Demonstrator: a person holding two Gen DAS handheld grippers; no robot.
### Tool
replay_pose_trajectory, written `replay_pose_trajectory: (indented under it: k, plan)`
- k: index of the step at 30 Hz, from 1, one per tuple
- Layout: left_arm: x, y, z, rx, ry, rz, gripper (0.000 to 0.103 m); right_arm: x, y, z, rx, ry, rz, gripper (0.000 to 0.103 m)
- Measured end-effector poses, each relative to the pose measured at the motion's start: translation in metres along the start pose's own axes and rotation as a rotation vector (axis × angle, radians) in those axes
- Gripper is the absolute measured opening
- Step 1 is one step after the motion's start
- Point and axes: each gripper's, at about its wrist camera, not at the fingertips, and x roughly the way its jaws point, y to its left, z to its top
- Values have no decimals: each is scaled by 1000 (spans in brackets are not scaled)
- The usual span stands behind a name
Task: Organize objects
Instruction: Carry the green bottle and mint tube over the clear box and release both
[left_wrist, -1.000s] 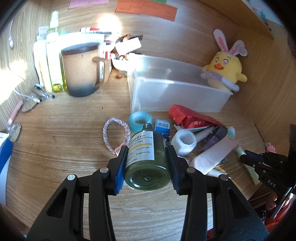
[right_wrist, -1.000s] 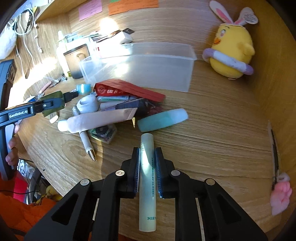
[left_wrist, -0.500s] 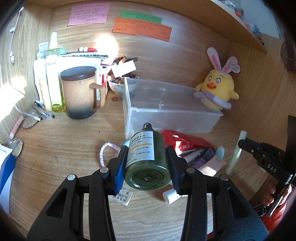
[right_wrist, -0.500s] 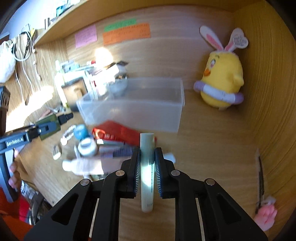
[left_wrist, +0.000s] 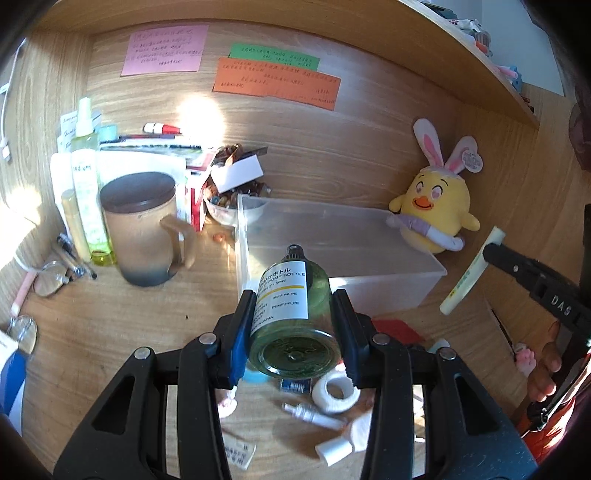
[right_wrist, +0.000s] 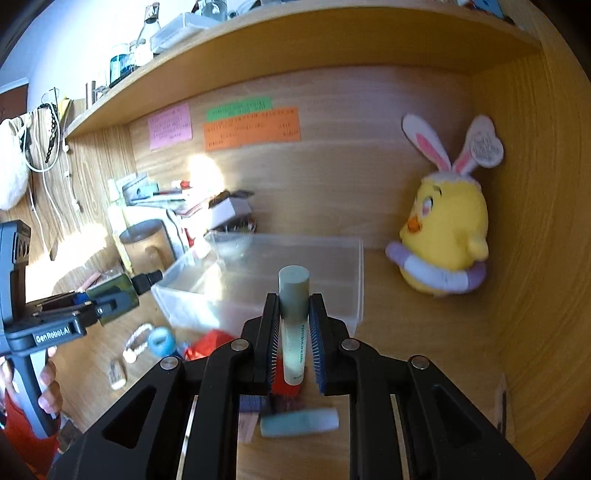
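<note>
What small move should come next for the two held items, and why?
Probably carry both forward over the clear plastic bin and lower them in. The left gripper holds the green pump bottle, the right gripper the pale tube, both lifted just short of the bin, which looks empty.

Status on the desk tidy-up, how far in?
Early. Done: nothing shows inside the clear bin. In hand: left gripper clamps the green pump bottle; right gripper clamps a pale tube, both raised near the bin. Left: tape roll, teal tube, red packet and other clutter on the desk.
</note>
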Motion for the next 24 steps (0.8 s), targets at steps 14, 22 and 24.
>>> replay_pose_trajectory:
  k: [14,22,24]
  plan:
    - [46,-11,43,37,53,-49,41,39,-3,44,-7,-17,-12,14]
    - [92,-22,51,76,165,-84,41,84,-4,45,-81,67,-121,14]
    - [105,-25,51,87,201,-93,41,96,-4,43,-110,96,-170,14]
